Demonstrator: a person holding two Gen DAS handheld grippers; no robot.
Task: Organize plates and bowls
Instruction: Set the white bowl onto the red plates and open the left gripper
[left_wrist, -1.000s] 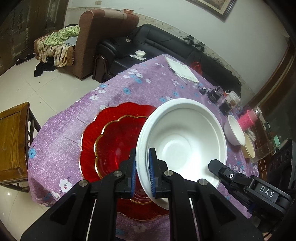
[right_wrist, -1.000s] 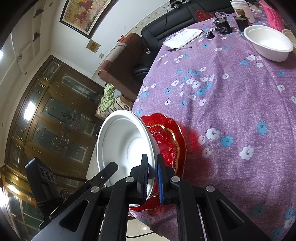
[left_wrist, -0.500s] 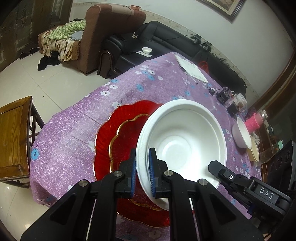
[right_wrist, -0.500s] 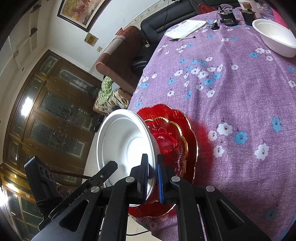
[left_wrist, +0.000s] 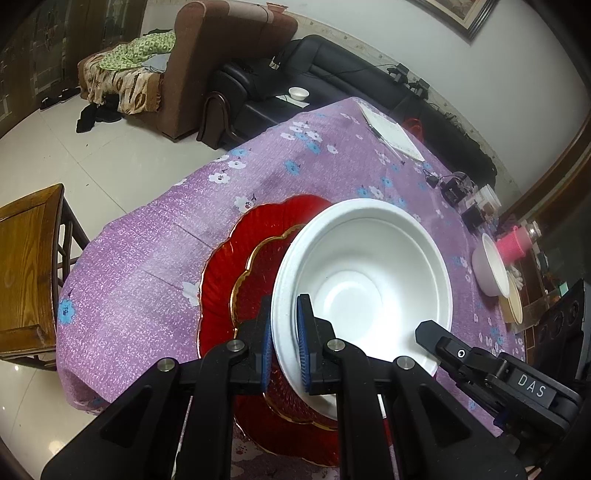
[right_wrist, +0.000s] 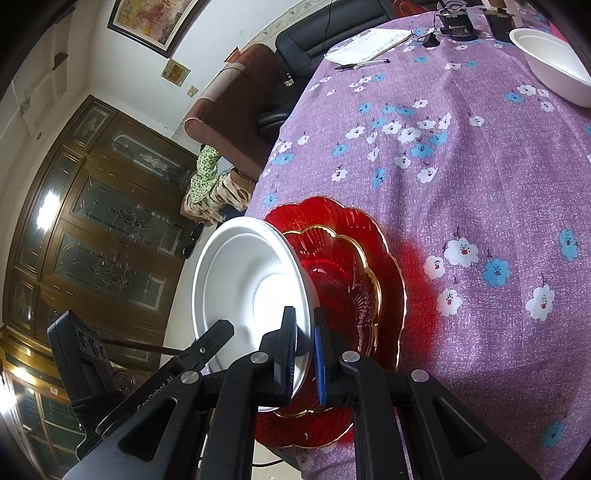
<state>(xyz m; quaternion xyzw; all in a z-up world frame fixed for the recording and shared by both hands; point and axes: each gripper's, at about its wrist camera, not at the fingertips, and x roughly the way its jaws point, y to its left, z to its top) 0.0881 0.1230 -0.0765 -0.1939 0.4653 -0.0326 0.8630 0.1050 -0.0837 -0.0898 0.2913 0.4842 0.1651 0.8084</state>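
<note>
A large white bowl (left_wrist: 365, 273) is held by both grippers just above two stacked red glass plates (left_wrist: 236, 266) with gold rims on the purple flowered tablecloth. My left gripper (left_wrist: 283, 343) is shut on the bowl's near rim. My right gripper (right_wrist: 304, 354) is shut on the opposite rim, and the bowl (right_wrist: 247, 288) shows tilted there, over the red plates (right_wrist: 354, 280). The right gripper also shows in the left wrist view (left_wrist: 436, 336). A second white bowl (left_wrist: 489, 266) sits far right on the table, also in the right wrist view (right_wrist: 550, 62).
A tan bowl (left_wrist: 513, 304) sits beside the far white bowl, with a pink cup (left_wrist: 511, 247) and small gadgets (left_wrist: 458, 192) behind. A notebook (left_wrist: 391, 133) lies at the far table end. A wooden chair (left_wrist: 26, 266) stands left of the table. Sofas lie beyond.
Both grippers have carried the white bowl further over the red plates, toward the table's middle; the plates now show more to the left and under the bowl. Both grips are unchanged.
</note>
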